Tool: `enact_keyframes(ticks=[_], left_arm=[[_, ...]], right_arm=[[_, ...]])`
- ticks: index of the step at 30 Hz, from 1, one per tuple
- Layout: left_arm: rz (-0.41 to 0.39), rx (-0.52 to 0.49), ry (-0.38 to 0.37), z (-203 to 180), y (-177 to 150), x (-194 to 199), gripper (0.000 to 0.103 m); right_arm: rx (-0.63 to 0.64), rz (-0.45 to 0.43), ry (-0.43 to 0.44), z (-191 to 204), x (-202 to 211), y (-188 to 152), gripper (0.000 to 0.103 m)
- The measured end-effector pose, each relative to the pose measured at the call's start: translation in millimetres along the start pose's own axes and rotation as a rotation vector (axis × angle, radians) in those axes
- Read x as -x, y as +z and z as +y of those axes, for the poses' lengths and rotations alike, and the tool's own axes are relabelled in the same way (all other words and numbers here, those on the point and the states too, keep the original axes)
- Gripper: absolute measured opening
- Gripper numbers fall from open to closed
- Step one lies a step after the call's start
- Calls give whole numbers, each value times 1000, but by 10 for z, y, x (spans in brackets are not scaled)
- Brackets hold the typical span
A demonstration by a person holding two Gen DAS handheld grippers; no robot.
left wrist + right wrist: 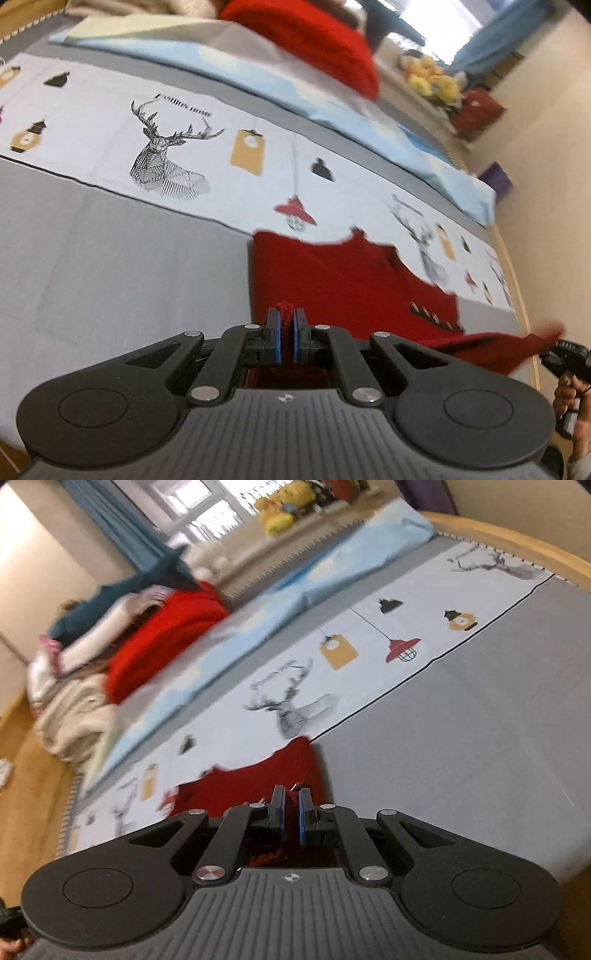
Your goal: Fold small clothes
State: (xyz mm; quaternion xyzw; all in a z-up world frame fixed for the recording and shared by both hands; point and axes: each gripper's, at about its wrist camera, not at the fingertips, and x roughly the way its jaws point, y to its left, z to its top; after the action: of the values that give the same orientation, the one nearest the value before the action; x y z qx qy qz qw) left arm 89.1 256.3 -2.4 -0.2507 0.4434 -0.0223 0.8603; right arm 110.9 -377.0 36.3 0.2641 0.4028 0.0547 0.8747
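Note:
A small dark red knit garment [332, 280] lies spread over the bed, partly on the grey sheet and partly on the printed white strip. My left gripper [285, 317] is shut on a pinch of its near edge, with red knit showing between the blue pads. In the right wrist view the same red garment [255, 786] runs away to the left. My right gripper [291, 805] is shut on another part of its edge. At the far right of the left wrist view the right gripper [565, 356] shows in a hand, with stretched red fabric leading to it.
The bed's grey sheet [110, 266] carries a white strip printed with deer and lamps [166, 147]. Behind lie a light blue quilt [258, 77] and a pile of clothes with a bright red sweater [162, 638]. Wooden bed frame [498, 535], plush toys [284, 509] and window beyond.

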Motion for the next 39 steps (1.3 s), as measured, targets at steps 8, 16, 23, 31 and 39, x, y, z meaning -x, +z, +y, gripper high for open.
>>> enact_keyframes(ticks=[8, 16, 23, 31, 39], left_arm=[[29, 263, 27, 518, 21, -558, 34], [162, 237, 99, 548, 28, -1036, 58], [239, 222, 134, 524, -46, -1292, 58], [202, 120, 122, 373, -27, -1218, 7], [-97, 27, 62, 164, 111, -624, 5]], right_arm=[[-27, 13, -132, -259, -966, 89, 30], [-43, 201, -102, -305, -1475, -118, 46], [-29, 249, -101, -297, -1662, -157, 50], [1, 254, -35, -291, -1603, -149, 12], [101, -32, 65, -23, -1026, 17, 10]])
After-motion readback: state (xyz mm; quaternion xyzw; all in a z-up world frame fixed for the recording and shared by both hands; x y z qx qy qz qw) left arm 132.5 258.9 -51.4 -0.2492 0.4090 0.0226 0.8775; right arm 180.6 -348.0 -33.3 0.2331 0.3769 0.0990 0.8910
